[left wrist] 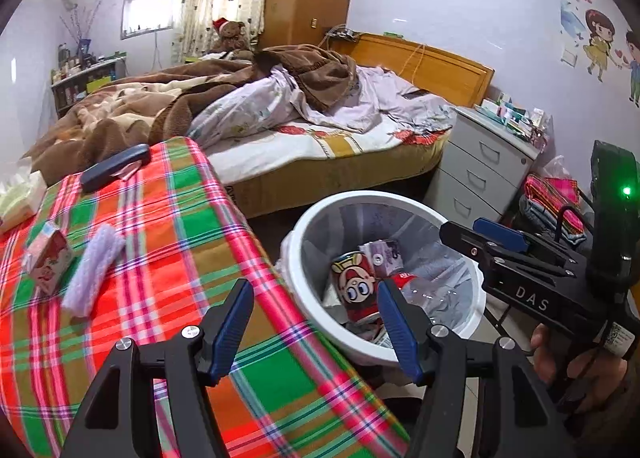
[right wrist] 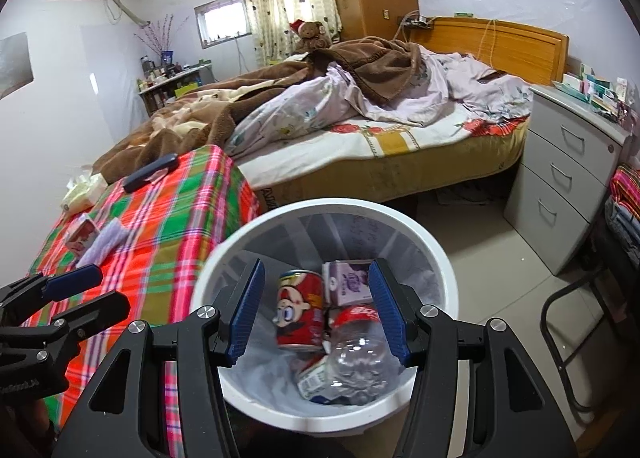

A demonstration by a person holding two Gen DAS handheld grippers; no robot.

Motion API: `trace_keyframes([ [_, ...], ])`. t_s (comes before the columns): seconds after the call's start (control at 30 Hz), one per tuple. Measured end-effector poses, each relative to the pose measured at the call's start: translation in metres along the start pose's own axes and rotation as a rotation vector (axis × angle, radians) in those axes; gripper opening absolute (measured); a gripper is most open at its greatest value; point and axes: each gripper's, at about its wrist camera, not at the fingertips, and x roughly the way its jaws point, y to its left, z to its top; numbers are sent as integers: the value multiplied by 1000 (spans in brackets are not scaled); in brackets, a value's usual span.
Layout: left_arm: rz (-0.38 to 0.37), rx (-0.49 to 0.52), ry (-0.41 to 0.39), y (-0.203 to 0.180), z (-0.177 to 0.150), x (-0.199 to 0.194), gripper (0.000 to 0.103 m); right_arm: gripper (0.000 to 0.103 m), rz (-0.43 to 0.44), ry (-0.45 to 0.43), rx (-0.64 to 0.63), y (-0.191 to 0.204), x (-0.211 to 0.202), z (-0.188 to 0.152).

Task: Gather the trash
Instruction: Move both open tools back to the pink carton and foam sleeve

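Both grippers, left gripper (left wrist: 316,324) and right gripper (right wrist: 316,314), parted and empty. Right hangs over white bin (right wrist: 440,258) (red can (right wrist: 300,310), purple carton (right wrist: 348,284), clear bottle (right wrist: 356,354) inside). Small carton (left wrist: 48,260) and lilac wrapper (left wrist: 94,270) lie on plaid tabletop (left wrist: 168,226).

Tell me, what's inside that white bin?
Inside the white bin lie a red cartoon can, a purple drink carton, a clear plastic bottle and another carton partly beneath it. Whatever sits deeper is covered by these and the liner.
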Motion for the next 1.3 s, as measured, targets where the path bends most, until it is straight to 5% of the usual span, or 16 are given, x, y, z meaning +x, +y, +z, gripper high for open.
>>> trace_keyframes([
  [0.9, 239, -200, -96, 154, -12, -71, 64, 61, 157, 15, -71, 103, 17, 3],
  [1.3, 289, -274, -54, 231, -15, -59, 64, 61, 198, 77, -87, 150, 50, 6],
])
